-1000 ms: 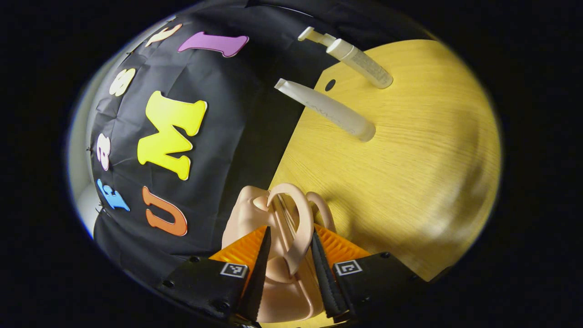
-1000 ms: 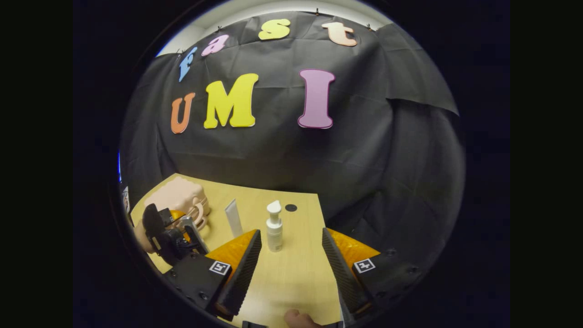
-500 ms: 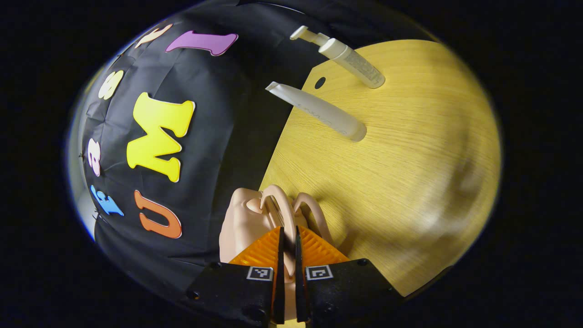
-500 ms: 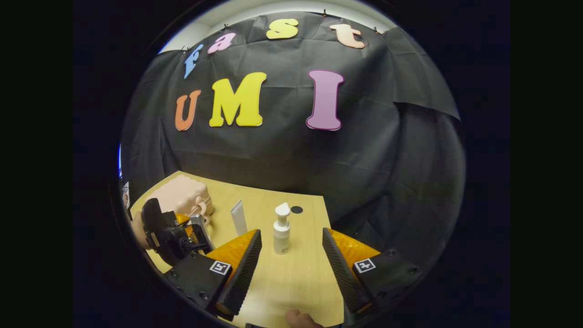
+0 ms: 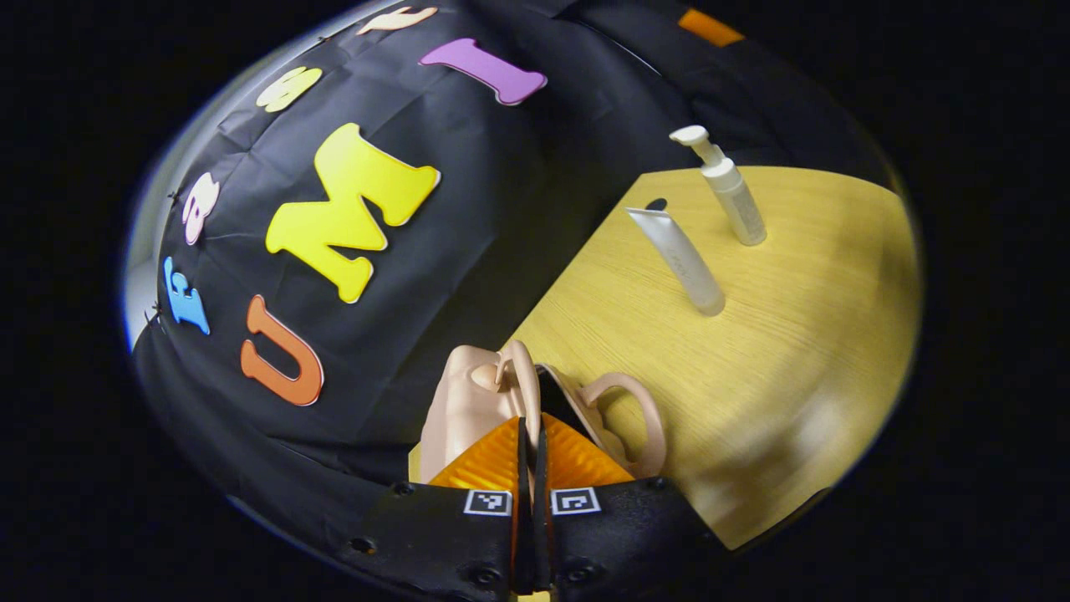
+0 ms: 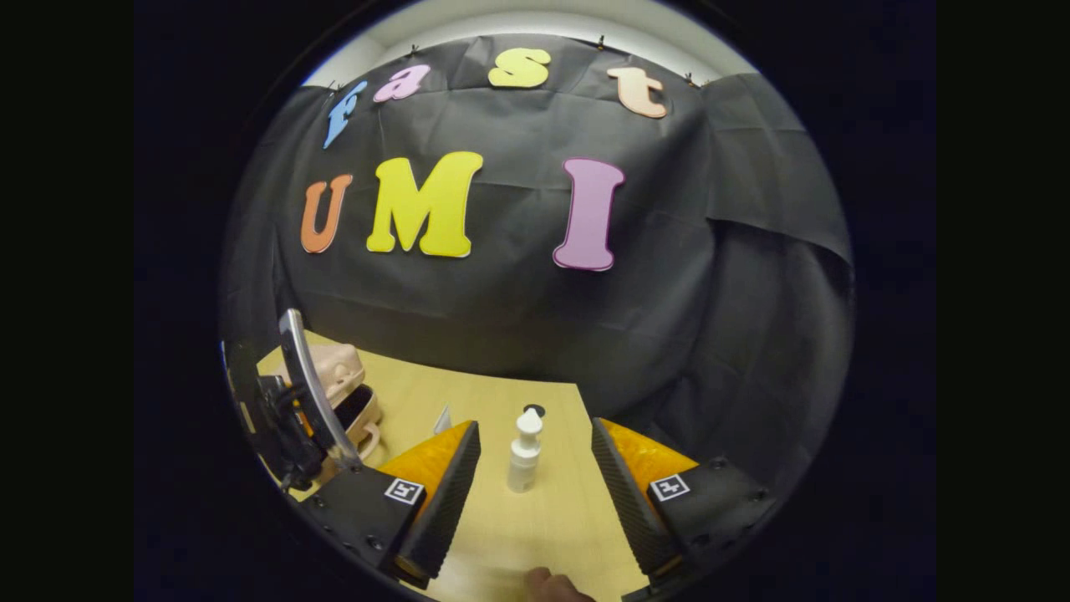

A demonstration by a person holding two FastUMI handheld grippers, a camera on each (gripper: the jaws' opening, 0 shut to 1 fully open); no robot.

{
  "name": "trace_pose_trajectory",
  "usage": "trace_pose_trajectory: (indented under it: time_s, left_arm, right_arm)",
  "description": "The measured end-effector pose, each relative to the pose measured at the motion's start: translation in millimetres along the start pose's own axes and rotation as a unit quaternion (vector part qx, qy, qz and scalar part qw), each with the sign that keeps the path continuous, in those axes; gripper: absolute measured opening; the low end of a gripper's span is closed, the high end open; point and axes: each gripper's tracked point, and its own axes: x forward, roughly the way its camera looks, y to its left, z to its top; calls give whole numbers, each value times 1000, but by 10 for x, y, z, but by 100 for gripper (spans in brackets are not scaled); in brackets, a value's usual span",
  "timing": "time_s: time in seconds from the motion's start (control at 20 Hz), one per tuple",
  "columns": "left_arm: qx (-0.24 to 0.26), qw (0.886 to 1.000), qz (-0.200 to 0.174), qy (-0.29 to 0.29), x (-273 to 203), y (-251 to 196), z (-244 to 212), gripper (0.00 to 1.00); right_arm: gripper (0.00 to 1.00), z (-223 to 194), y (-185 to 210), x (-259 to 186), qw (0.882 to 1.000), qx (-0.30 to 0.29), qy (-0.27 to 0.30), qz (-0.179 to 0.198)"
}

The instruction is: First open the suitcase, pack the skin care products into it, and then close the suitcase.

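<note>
Since the earlier frames, we found that the suitcase (image 5: pixel 468 401) had begun to open: a dark gap now showed between its two pink halves, where a second before both handles lay close together. One half with its handle (image 5: pixel 525 389) had lifted away from the other half, whose handle (image 5: pixel 635 418) lay lower, toward the table (image 5: pixel 794 334). The left gripper (image 5: pixel 530 435) had also tilted, so the table sat less steeply in the left gripper view than before.

From largest to smallest, we noted the black cloth wall behind everything, then the wooden table, with the suitcase at its far left corner as the right gripper view (image 6: pixel 334 380) showed it. In that view the left gripper (image 6: pixel 292 418) was seen beside the suitcase, its body raised over the case.

We saw the left gripper's fingers pressed nearly together on the upper handle of the suitcase, with only a thin slit between them. The right gripper (image 6: pixel 535 493) hovered above the table with its fingers spread wide and nothing between them; a fingertip of the person's hand (image 6: pixel 547 581) showed at the bottom edge.

A pump bottle (image 6: pixel 524 451) stood upright on the table, ahead of the right gripper. A white tube (image 5: pixel 679 261) stood on its cap just beside the bottle, between the bottle and the suitcase. Near them we saw a small dark hole (image 6: pixel 532 410) in the tabletop.
</note>
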Motion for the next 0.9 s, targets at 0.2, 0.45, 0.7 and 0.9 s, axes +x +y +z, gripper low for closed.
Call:
trace_pose_trajectory:
  time_s: [0.2,0.45,0.7,0.9]
  left_arm:
    - [-70,997,7,-20,-221,538,-19,3]
    - [-176,983,24,-38,-363,1433,-256,3]
    - [-197,976,89,-18,-342,2406,-1016,2]
    - [-195,972,128,-2,-173,2843,-1715,3]
  right_arm:
    - [78,171,228,-57,1000,-4,-12,-9]
    - [79,318,679,-79,1000,3,-13,-5]
    - [79,330,1093,-97,1000,2,-4,-7]
    - [79,332,1393,-131,1000,-1,3,-5]
